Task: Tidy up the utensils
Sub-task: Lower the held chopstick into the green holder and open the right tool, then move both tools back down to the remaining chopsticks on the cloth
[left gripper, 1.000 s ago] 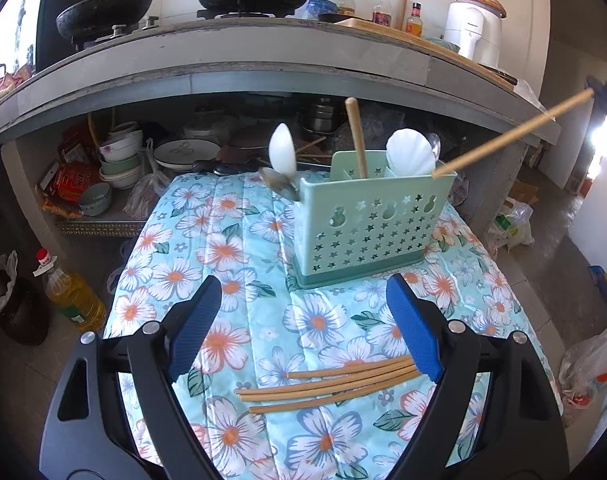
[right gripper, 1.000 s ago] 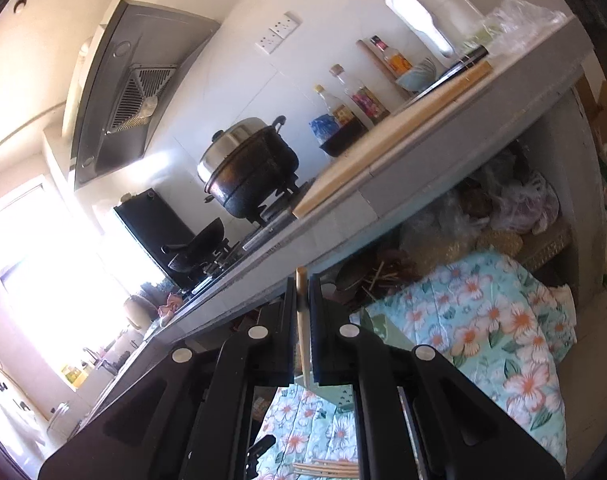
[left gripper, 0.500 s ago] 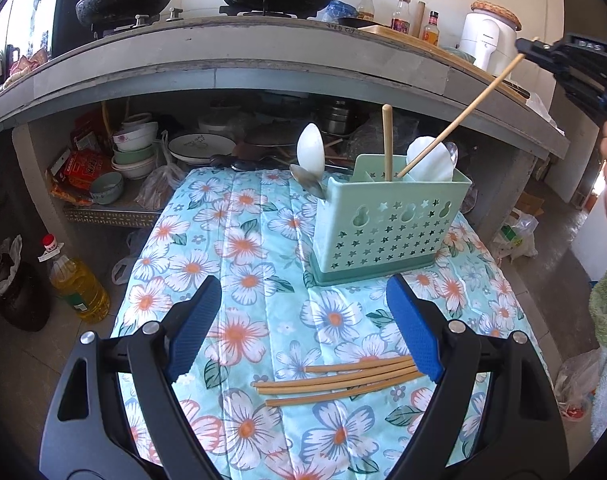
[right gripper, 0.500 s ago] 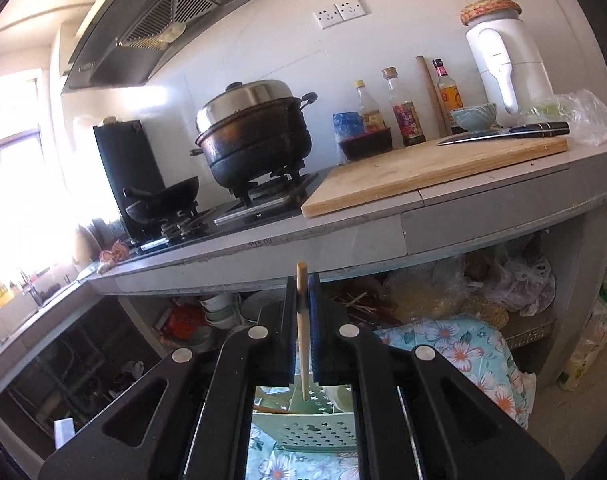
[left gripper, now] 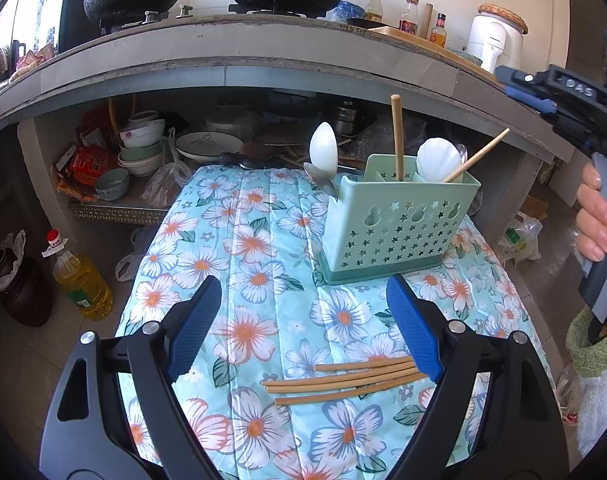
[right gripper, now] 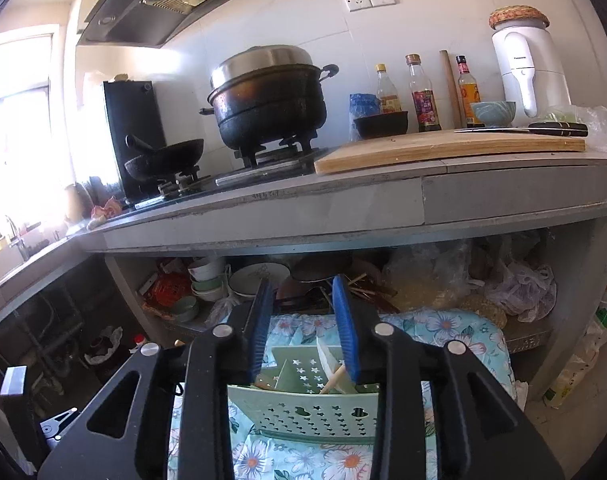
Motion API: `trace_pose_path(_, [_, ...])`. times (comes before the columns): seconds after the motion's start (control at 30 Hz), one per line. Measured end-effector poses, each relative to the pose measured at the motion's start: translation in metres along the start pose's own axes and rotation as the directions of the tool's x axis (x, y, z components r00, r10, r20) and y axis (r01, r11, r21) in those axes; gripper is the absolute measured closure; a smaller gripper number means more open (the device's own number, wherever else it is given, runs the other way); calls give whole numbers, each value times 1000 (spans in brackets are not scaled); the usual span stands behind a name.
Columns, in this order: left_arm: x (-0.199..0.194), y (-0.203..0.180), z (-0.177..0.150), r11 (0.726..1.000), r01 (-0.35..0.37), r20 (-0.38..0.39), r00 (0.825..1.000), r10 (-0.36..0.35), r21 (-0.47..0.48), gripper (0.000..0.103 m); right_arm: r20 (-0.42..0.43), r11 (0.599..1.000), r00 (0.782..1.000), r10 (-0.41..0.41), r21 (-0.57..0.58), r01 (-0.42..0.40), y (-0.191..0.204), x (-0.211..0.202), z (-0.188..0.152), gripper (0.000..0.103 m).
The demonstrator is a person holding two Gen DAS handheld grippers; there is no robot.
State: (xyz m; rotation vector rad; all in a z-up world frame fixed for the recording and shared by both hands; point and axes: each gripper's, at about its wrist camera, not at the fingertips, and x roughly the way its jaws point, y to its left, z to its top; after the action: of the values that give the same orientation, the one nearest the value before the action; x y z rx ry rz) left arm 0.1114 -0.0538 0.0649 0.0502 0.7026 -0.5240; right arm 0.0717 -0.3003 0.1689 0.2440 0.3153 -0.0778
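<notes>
Your left gripper [left gripper: 303, 328] hangs low over the table [left gripper: 239, 240], which wears a pale blue flowered cloth, and its blue-padded fingers [left gripper: 193, 326] stand wide apart with nothing between them. Just below and between those fingers lie four loose chopsticks [left gripper: 343, 380] in a rough bundle on the cloth, their right ends hidden behind the right-hand pad. Farther back on the table stands the green utensil caddy [left gripper: 399, 236], its wall pierced with stars. In it you can see one chopstick standing nearly upright [left gripper: 397, 136], a second chopstick leaning out to the right [left gripper: 477, 154], and a white scoop-shaped spoon [left gripper: 437, 160] between them; another white spoon [left gripper: 322, 148] rises at the caddy's left end. Your right gripper [right gripper: 305, 328] sits above the caddy, seen from its own camera looking down over the open top, and its fingers [right gripper: 345, 328] are opening with nothing pressed between the pads; the leaning chopstick's tip shows just below the right-hand pad, apart from it. In the left wrist view your hand [left gripper: 597, 216] grips the right gripper's handle at the picture's right edge. Behind the table runs a grey kitchen counter [right gripper: 343, 204] with a black pot [right gripper: 269, 100] on the stove.
</notes>
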Motion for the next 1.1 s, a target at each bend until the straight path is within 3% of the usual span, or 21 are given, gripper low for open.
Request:
trace_pose_path(0.33, [7, -6, -2, 1000, 14, -15, 1000, -13, 14, 23, 82, 992, 997, -5, 129, -6, -36, -64, 4, 65])
trace_pose_path(0.43, [10, -8, -2, 1000, 14, -20, 1000, -13, 21, 23, 77, 986, 997, -17, 168, 4, -49, -83, -5, 59])
trace_pose_path(0.53, [13, -11, -3, 999, 15, -28, 1000, -14, 30, 23, 32, 977, 999, -7, 215, 0, -61, -93, -23, 52])
trace_pose_path(0.67, [18, -22, -8, 998, 16, -45, 999, -13, 67, 23, -108, 964, 994, -1, 265, 30, -74, -88, -61, 51])
trace_pose_path(0.9, [30, -59, -28, 972, 11, -92, 996, 11, 235, 23, -381, 916, 923, 51, 386, 109, -85, -59, -150, 51])
trace_pose_path(1.03, [41, -81, -44, 941, 1, -138, 989, 48, 339, 23, -463, 906, 885, 45, 393, 159, -89, -52, -177, 51])
trace_pose_path(1.1, [47, -91, -52, 925, 5, -161, 985, 61, 379, 23, -486, 903, 873, 36, 391, 181, -89, -51, -184, 46])
